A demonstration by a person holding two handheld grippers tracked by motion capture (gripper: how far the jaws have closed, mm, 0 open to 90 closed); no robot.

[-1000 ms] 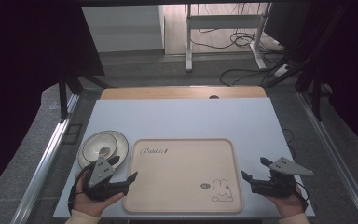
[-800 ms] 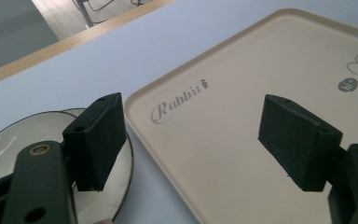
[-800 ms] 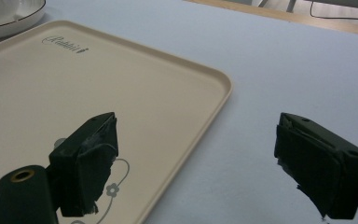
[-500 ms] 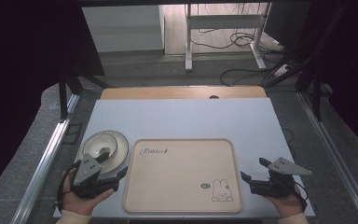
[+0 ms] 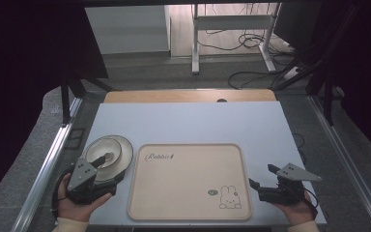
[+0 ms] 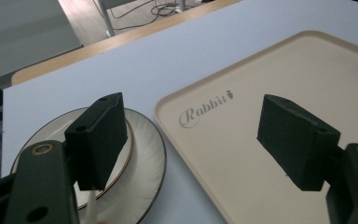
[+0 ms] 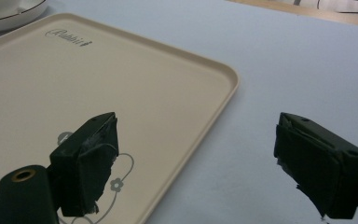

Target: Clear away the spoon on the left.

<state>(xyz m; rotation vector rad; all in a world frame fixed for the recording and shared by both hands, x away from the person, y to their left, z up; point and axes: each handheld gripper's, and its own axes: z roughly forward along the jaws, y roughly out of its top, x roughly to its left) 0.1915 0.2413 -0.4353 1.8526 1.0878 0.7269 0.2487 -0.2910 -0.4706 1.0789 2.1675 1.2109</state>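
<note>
Left gripper over the white plate, jaws spread wide with nothing between, plate just left of the beige tray, right gripper spread beside the tray's right edge.

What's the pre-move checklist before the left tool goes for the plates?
1. Left tool open: ok, jaws stand wide with nothing between them.
2. Left tool lined up with the plates: ok, it hangs over their near edge, one jaw above the rim in the left gripper view.
3. Plates free to lift: ok, stacked on the table, beside the tray, not on it.
4. How many plates in the stack: cannot tell; at least two rims show.
5. Tray bare as a drop spot: ok, nothing lies on it.
6. Right tool out of the way: ok, open, at the tray's right edge.
</note>
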